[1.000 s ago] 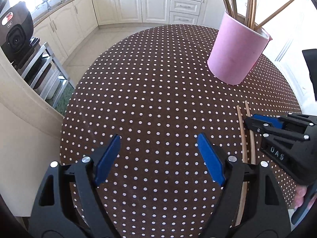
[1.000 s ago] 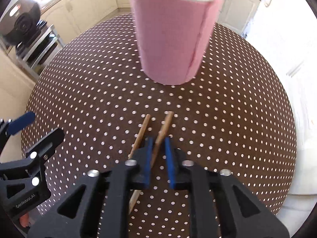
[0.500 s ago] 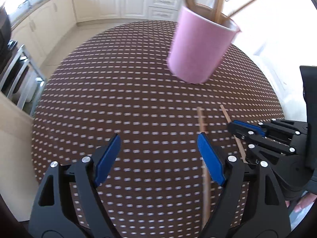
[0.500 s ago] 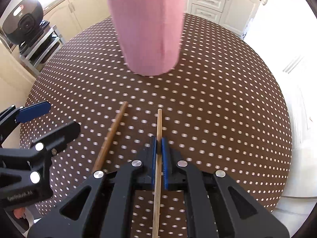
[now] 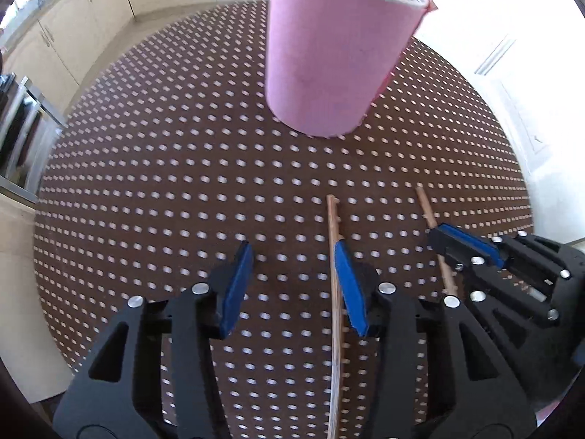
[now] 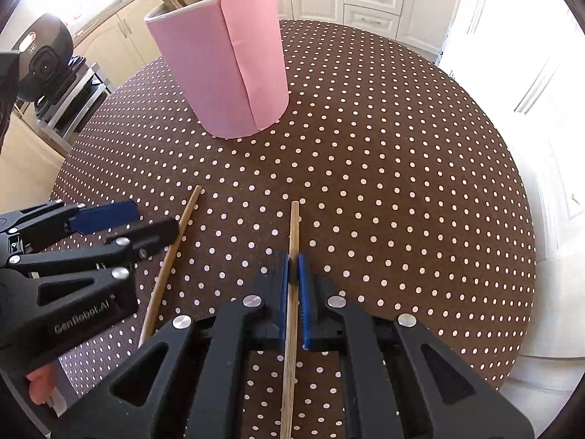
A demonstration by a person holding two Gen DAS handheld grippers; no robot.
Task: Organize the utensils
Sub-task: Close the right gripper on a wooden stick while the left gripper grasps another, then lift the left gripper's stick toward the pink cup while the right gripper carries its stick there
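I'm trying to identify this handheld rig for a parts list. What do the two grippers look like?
Both match: the left gripper and right gripper have black plastic frames with triangular cut-outs, silver round screw heads at the pivots, and two fingers faced with blue ribbed pads. The left one's side carries pale lettering that seems to read "GenRobot.AI". No cables or sleeves show.

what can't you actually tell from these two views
- Pink cup: its contents; the rim and both frames' top edges cut off the sticks.
- Left chopstick: its near end; the left hand-held gripper, jaws closing, covers it. Contact with the pad is unclear.
- Right chopstick: its tail runs off the bottom edge, clamped in the right hand-held gripper.
- Left view: cupboards blurred.
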